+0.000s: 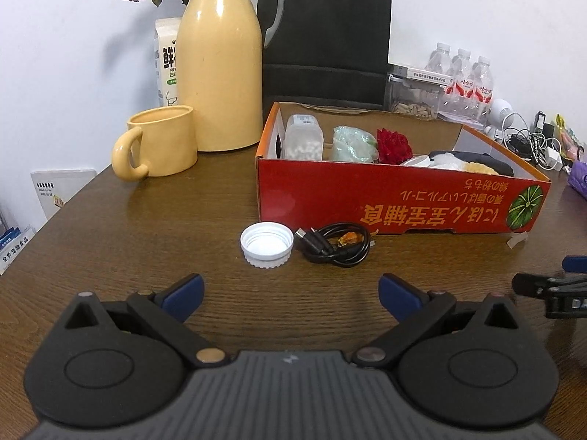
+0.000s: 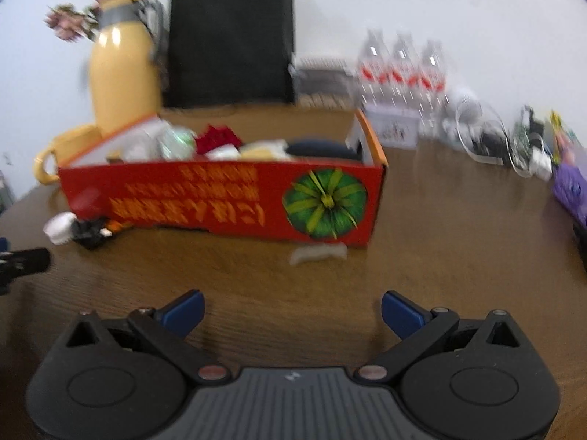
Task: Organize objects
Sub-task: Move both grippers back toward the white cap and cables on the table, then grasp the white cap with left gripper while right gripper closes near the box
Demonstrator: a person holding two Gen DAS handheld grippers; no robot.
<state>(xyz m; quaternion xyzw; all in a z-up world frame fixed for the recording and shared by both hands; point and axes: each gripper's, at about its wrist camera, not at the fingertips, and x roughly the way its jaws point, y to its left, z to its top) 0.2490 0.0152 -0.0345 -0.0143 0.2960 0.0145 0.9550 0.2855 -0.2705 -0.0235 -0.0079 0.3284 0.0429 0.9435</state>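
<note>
Both grippers hover empty over the brown desk (image 1: 121, 227), the left gripper (image 1: 290, 293) and the right gripper (image 2: 291, 311) each with fingers spread wide. Two loose things remain outside the red box (image 1: 396, 198): a white cap (image 1: 267, 244) and a coiled black cable (image 1: 335, 245), touching, just before the box's front wall. I judge the cap comes next, needing a forward reach. A yellow flask (image 1: 220, 73) and mug (image 1: 161, 143) stand toward the far left corner by the white wall.
</note>
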